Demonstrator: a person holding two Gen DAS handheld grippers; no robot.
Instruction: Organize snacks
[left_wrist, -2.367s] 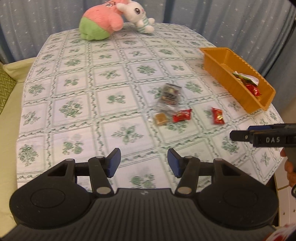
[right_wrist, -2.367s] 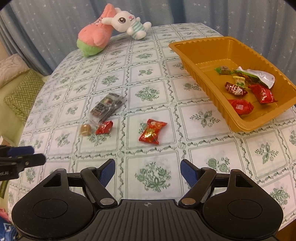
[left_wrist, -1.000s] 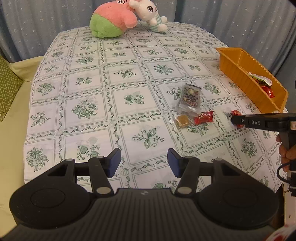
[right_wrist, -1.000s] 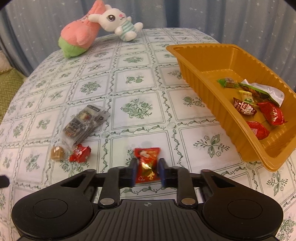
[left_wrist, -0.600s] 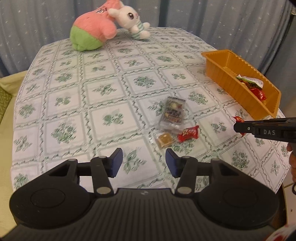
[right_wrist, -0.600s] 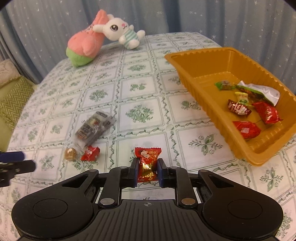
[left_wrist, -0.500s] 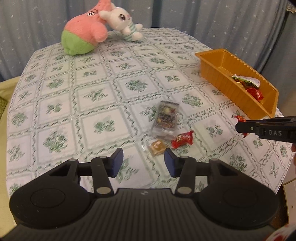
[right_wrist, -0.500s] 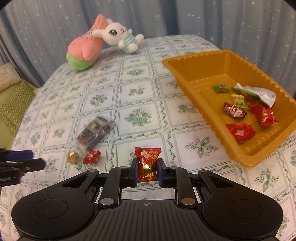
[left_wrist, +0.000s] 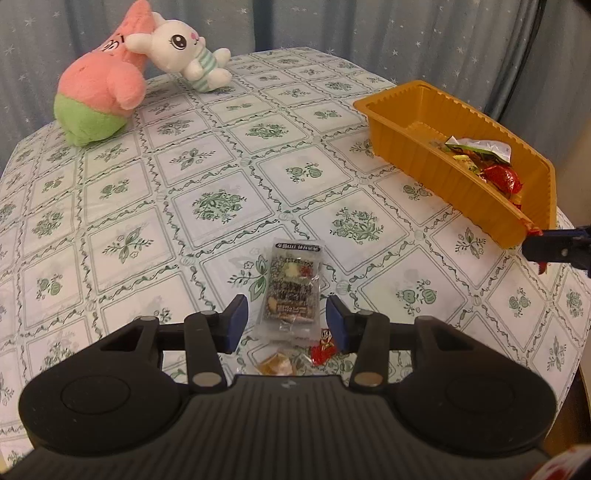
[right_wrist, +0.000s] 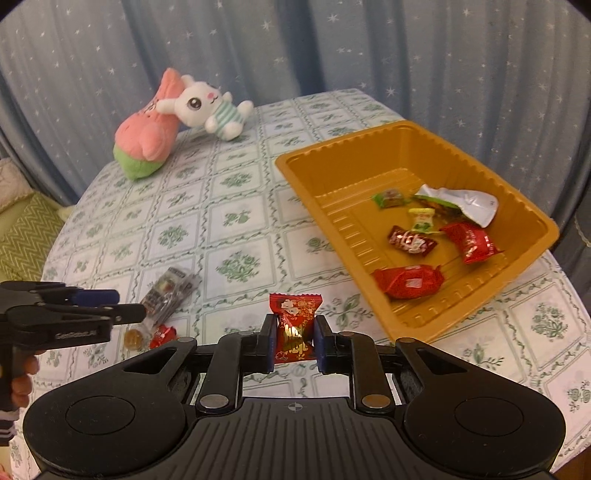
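Our right gripper (right_wrist: 295, 341) pinches a red candy (right_wrist: 294, 326) upright; the orange tray (right_wrist: 532, 218), holding six snacks, lies ahead to its right. Our left gripper (left_wrist: 287, 322), jaws closing with pads not yet touching, straddles the clear snack packet (left_wrist: 293, 290), long axis pointing away. Two small candies lie beside it.
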